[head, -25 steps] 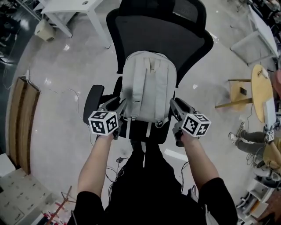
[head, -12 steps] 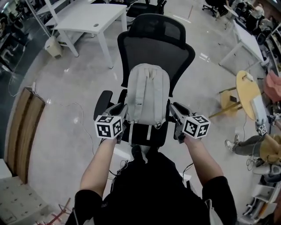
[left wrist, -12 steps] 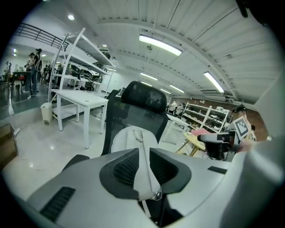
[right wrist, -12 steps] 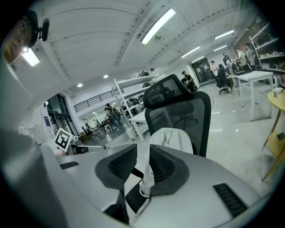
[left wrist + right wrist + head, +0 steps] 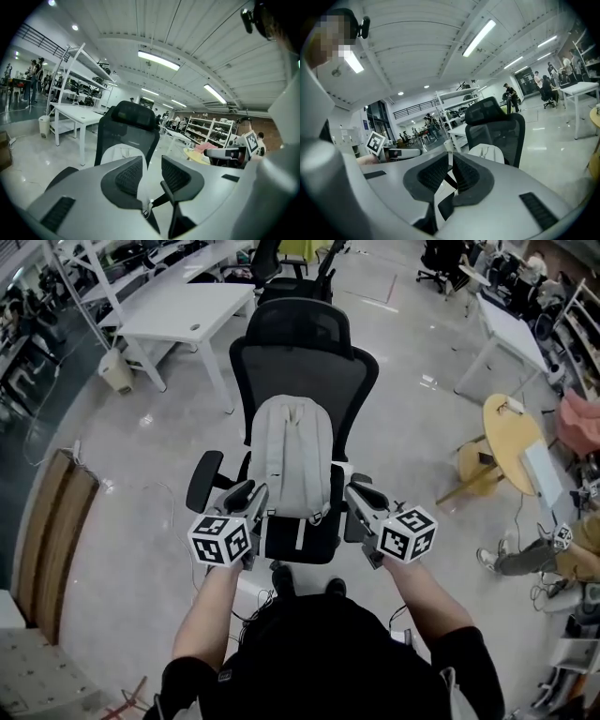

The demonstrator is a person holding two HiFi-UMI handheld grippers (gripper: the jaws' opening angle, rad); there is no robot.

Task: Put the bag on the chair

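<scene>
A light grey backpack (image 5: 292, 460) stands upright on the seat of a black mesh office chair (image 5: 305, 371) and leans on its backrest. My left gripper (image 5: 246, 495) is just off the bag's lower left side. Its jaws have just been opening and stand open with nothing between them (image 5: 151, 171). My right gripper (image 5: 361, 495) is off the lower right side, apart from the bag. Its jaws have just been closing to a thin slit with nothing in it (image 5: 450, 171). Both gripper views show the bag (image 5: 123, 152) (image 5: 487, 152) farther off on the chair.
White desks (image 5: 183, 306) stand behind the chair, with another (image 5: 511, 329) at the back right. A round wooden table (image 5: 511, 432) and a seated person (image 5: 525, 554) are to the right. A wooden panel (image 5: 52, 512) lies at the left. Cables run over the floor by my feet.
Both grippers have drawn back from the bag's sides toward me and risen. The bag stays leaning on the chair. The right jaws look narrower than before.
</scene>
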